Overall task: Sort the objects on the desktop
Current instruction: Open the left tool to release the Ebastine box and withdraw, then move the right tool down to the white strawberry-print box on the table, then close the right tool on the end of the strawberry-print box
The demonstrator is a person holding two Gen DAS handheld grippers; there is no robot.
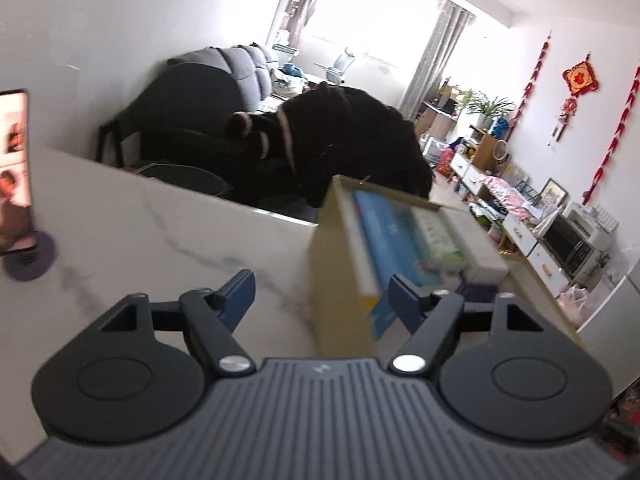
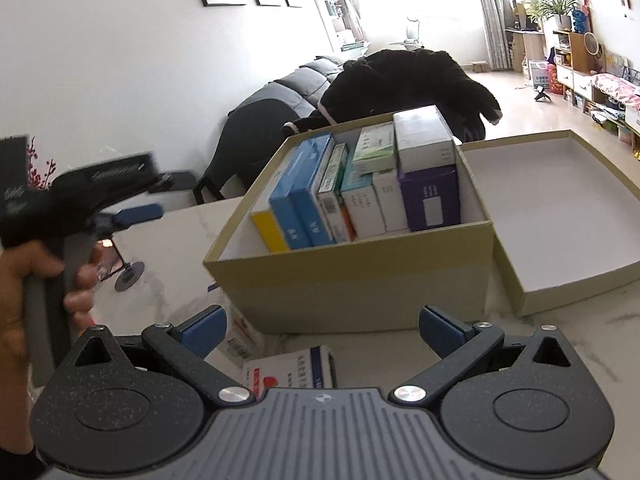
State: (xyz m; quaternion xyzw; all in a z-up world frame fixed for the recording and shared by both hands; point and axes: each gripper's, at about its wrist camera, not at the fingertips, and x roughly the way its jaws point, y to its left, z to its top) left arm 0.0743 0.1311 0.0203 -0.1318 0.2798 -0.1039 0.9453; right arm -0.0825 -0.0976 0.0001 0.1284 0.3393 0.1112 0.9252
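Standing on the white marbled surface (image 2: 560,340), a tan cardboard box (image 2: 352,276) holds a row of upright packets: a yellow one (image 2: 270,232), two blue ones (image 2: 300,200), white and green ones, and a purple packet (image 2: 432,196) with a white packet (image 2: 420,136) on top. Its empty lid (image 2: 552,216) lies upturned just beside the box. Two more packets lie on the surface in front of the box, one white with a red and blue print (image 2: 292,368) between the right gripper's (image 2: 324,330) fingers, which are spread wide and touch nothing. The left gripper (image 1: 318,296) is gripped by a hand (image 2: 24,272) at the box's near corner, fingers apart and empty. A phone (image 1: 14,168) stands on a round stand.
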